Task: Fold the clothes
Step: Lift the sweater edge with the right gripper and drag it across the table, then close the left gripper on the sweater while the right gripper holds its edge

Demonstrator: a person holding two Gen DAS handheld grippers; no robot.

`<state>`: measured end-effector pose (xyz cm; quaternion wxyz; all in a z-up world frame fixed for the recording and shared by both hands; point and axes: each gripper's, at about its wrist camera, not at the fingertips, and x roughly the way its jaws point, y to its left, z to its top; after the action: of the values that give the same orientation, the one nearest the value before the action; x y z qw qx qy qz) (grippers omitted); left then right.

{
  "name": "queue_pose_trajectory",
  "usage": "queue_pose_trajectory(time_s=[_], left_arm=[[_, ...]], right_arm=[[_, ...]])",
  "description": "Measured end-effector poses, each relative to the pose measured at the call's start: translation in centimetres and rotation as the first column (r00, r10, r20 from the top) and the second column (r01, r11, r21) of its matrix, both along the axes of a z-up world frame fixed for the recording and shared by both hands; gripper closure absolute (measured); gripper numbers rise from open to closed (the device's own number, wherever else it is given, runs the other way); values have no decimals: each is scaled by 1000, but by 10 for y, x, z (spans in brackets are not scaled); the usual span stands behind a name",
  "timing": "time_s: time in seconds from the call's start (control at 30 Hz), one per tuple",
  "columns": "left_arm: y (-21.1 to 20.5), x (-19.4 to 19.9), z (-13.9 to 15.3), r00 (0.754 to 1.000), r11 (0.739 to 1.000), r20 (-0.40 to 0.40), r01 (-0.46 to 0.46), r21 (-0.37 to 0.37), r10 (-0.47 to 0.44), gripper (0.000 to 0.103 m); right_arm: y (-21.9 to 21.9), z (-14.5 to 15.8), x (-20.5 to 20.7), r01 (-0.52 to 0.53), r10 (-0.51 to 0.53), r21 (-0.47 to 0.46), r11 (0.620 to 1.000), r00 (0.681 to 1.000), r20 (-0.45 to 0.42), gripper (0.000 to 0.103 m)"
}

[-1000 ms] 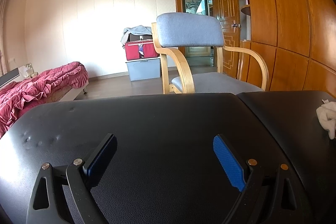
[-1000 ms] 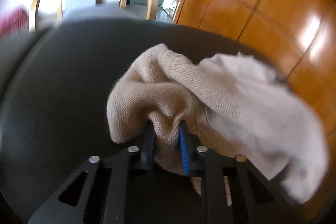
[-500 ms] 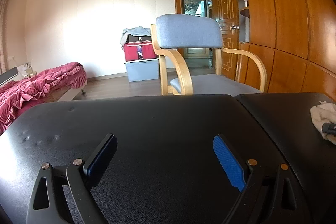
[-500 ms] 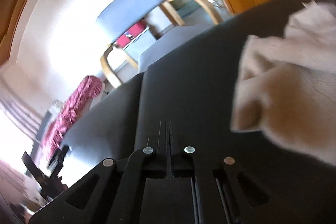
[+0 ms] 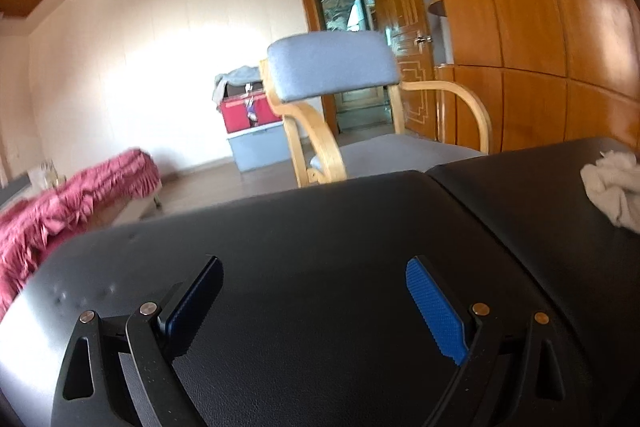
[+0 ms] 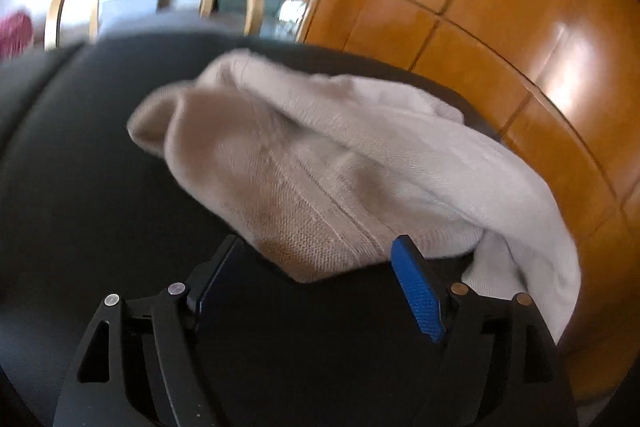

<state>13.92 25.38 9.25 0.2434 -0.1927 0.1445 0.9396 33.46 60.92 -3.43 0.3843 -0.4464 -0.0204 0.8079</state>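
Garment: cream-white knitted cloth, crumpled in a loose heap (image 6: 340, 171), filling the centre and right of the right wrist view; in the left wrist view the same heap shows small at the right edge (image 5: 616, 187). It lies bunched, not flat and not in any tidy fold.
Support: black leather-look padded surface in two sections (image 5: 320, 235), seam running toward the upper right of the left wrist view; the heap rests on the right-hand section.
Right gripper: black two-finger tool with blue ribbed pads (image 6: 316, 267), lower centre of its frame; jaws apart, the near hem of the cloth lying just at and between the tips, nothing pinched.
Left gripper: matching black tool with blue pads (image 5: 314, 287), lower centre of its frame; jaws wide apart over bare black surface, well apart from the cloth.
Background: grey-cushioned bentwood armchair (image 5: 332, 67), centre of frame; orange-brown wooden panelled wardrobe (image 6: 500, 7), upper right.
Step in hand (judged): right tool addressing the near edge of the heap, either to take hold or having let go; the frames do not settle which.
Next move calls for (judged): a hem or corner to be found in the bunched knit, pinching one layer rather than several; soft cloth may drag whole.
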Motion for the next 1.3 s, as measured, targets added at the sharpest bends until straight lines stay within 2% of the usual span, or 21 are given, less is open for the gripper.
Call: queue_pose_trajectory(time_s=[0.03,0.07,0.1,0.13,0.2,0.23,0.3,0.37,0.4,0.47,0.67,0.73,0.8,0.9,0.93,0.97,1.07,1.1,1.13,1.2,1.3], left_arm=[[1,4,0,1000,1000,-14,13,-4,-13,9],[2,6,1,999,1000,-23,22,-5,-22,9],[3,8,1,999,1000,-29,27,-7,-27,9],[4,9,1,999,999,-35,32,-9,-32,9],[5,11,0,998,999,-41,37,-11,-37,9],[5,10,0,999,999,-37,36,-9,-37,9],[2,9,1,999,999,-29,35,0,-35,9],[-1,7,3,999,999,-18,33,13,-33,9],[-2,7,3,999,999,-11,33,19,-33,9],[-4,7,4,999,998,9,54,38,-54,9],[1,15,8,990,989,39,132,61,-134,9],[8,18,9,982,983,60,174,62,-177,9],[19,23,8,972,974,71,222,48,-225,9],[37,33,3,953,956,73,295,-12,-293,9],[43,36,1,947,948,73,316,-43,-312,9],[47,39,-2,940,940,79,336,-65,-331,9],[54,55,-12,901,893,95,432,-126,-423,9],[55,61,-14,885,873,92,465,-143,-457,9],[57,68,-16,867,852,89,498,-161,-490,9],[60,80,-18,831,809,71,553,-201,-551,9],[67,96,-25,767,726,40,621,-297,-640,9]], right_arm=[[3,-3,-4,-26,26,40,999,1000,7,24],[9,-3,-6,-35,35,18,999,999,-16,24],[17,-2,-8,-34,32,-47,998,998,-49,28],[25,-1,-9,-36,26,-112,993,996,-82,52],[44,1,-10,-35,-5,-245,969,987,-159,87],[56,2,-10,-28,-42,-317,948,976,-211,91],[74,3,-6,-39,-103,-431,902,949,-300,92],[83,2,-2,-95,-163,-552,828,902,-400,94],[82,-1,-2,-131,-189,-601,788,878,-439,99],[73,-6,-7,-198,-220,-664,721,843,-490,99],[28,-21,-43,-336,-163,-711,617,830,-534,99],[-6,-19,-50,-403,-111,-715,572,825,-554,99],[-41,-17,-57,-474,-53,-714,515,814,-578,99],[-80,-13,-68,-586,39,-701,407,777,-628,95],[-91,-10,-69,-608,81,-685,401,769,-634,95],[-98,-6,-67,-618,119,-666,419,764,-635,93],[-110,13,-47,-632,210,-542,555,736,-644,85],[-112,18,-38,-626,223,-504,595,731,-644,74],[-111,21,-27,-607,217,-482,632,736,-642,61],[-102,24,-3,-547,174,-456,702,753,-635,47],[-101,22,30,-422,77,-484,767,808,-584,46]])
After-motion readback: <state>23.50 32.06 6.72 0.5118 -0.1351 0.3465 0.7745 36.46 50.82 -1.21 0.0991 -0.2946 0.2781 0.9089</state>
